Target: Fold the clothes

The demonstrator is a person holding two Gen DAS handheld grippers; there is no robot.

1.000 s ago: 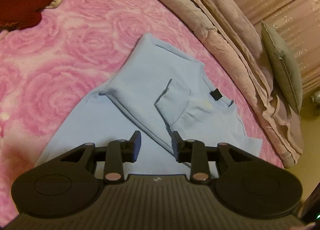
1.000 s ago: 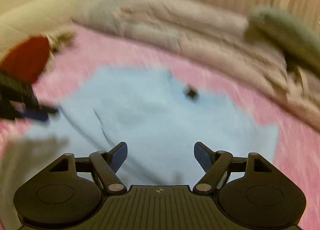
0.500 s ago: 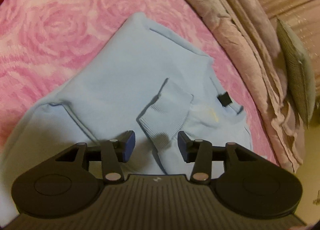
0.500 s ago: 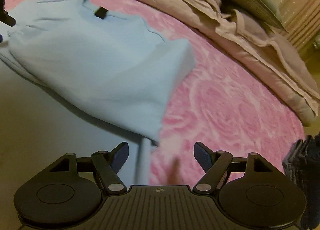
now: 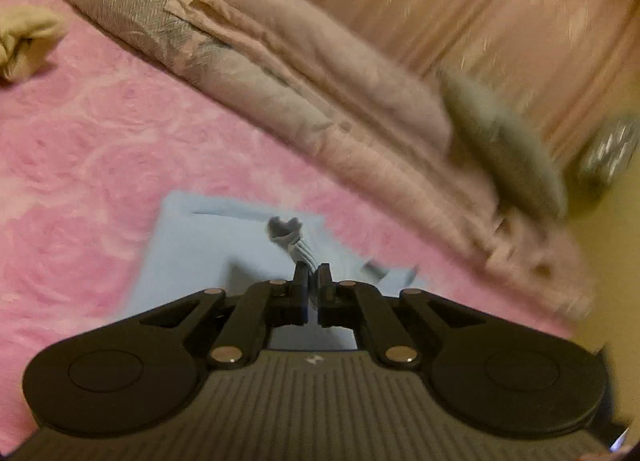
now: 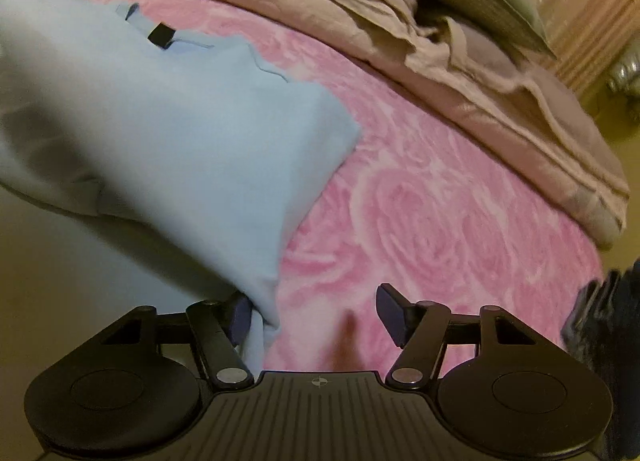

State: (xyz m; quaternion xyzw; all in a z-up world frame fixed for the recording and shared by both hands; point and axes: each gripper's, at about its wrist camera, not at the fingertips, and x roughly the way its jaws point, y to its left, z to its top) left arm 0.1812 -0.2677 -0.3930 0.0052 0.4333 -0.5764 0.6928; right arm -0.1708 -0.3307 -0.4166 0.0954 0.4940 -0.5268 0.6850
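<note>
Left wrist view: the left tongs point(image 5: 313, 275) are clenched on the ribbed sleeve cuff point(image 5: 298, 247) of a light blue sweatshirt point(image 5: 192, 249), which lies on the pink rose-patterned bed cover point(image 5: 80, 141).

Right wrist view: the right tongs point(image 6: 316, 311), just been closing, stand released. The sweatshirt's point(image 6: 180, 121) hanging edge drapes beside the left finger point(image 6: 240, 313), above the bed cover point(image 6: 440, 201).

We clamped the left gripper point(image 5: 314, 275) onto the ribbed cuff point(image 5: 298, 247), lifting it, looks like; right gripper point(image 6: 314, 311) narrowed some.
</note>
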